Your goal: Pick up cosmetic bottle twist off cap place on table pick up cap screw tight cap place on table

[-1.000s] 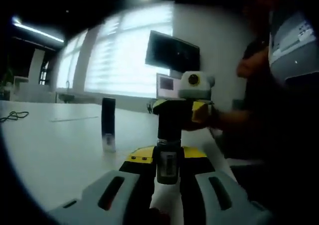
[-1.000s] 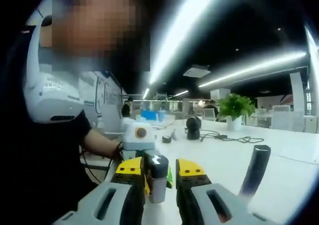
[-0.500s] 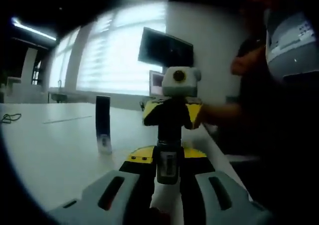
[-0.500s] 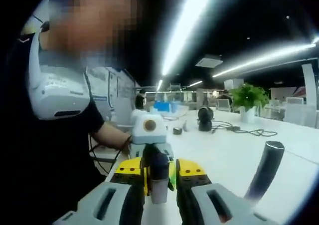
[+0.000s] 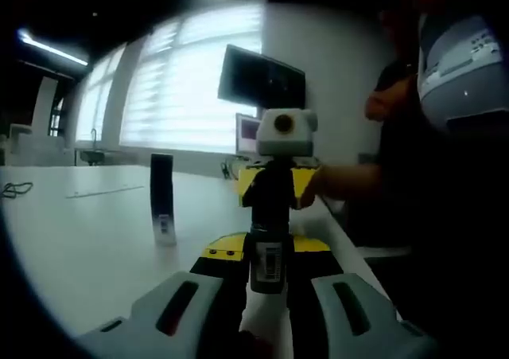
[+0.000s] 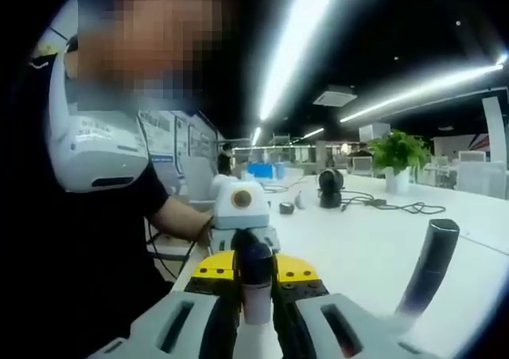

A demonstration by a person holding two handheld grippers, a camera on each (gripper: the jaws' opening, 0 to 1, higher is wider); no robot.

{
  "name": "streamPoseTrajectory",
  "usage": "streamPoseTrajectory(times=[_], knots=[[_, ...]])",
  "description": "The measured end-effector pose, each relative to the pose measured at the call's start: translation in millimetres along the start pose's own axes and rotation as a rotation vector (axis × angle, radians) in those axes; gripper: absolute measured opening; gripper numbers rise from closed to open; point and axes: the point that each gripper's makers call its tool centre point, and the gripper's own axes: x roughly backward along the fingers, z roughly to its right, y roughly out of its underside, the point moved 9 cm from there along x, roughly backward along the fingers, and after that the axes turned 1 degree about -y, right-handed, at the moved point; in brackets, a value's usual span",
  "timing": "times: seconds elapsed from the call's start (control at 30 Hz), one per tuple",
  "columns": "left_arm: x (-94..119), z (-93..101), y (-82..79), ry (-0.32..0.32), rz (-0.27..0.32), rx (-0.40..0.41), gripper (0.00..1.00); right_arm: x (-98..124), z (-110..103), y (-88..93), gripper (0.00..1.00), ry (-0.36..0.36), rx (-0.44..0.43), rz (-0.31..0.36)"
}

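A dark cosmetic bottle (image 5: 269,267) with a pale label sits held in my left gripper (image 5: 268,246), whose jaws are shut on its body. The bottle's dark far end, the cap (image 5: 270,208), reaches into my right gripper (image 5: 273,185), which faces me. In the right gripper view my right gripper (image 6: 256,267) is shut on that dark cap (image 6: 253,255), and a whitish part shows below it. The left gripper (image 6: 241,233) sits just beyond. Both are held over the white table (image 5: 79,239). A second dark bottle (image 5: 161,198) stands upright on the table, and the right gripper view also catches this second bottle (image 6: 429,263).
The person (image 5: 445,176) stands close at the table's edge. A monitor (image 5: 262,80) hangs on the far wall, with a cable (image 5: 16,189) at the left. A potted plant (image 6: 398,156), a black round device (image 6: 330,188) and cables (image 6: 398,208) lie further along the table (image 6: 358,251).
The right gripper's jaws have drawn closer together onto the cap. Both views have shifted a little with the hands. The standing bottle has not moved.
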Motion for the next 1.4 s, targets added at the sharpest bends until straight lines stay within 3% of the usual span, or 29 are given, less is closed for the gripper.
streamPoseTrajectory(times=[0.47,0.83,1.23,1.4], knots=[[1.5,-6.1,0.3,-0.054,-0.007,-0.025,0.08,-5.5,-6.7,0.6,0.09,0.082,0.051,0.011],[1.5,-1.8,-0.3,-0.144,-0.014,-0.065,0.08,-7.2,-16.0,0.3,0.09,0.182,0.075,0.007],[5.9,2.8,-4.7,-0.284,0.010,-0.089,0.08,-12.7,-21.7,-5.6,0.09,0.279,0.117,0.020],[7.4,1.0,-1.9,-0.290,0.011,-0.087,0.08,-13.9,-23.2,-1.8,0.09,0.327,0.112,0.027]])
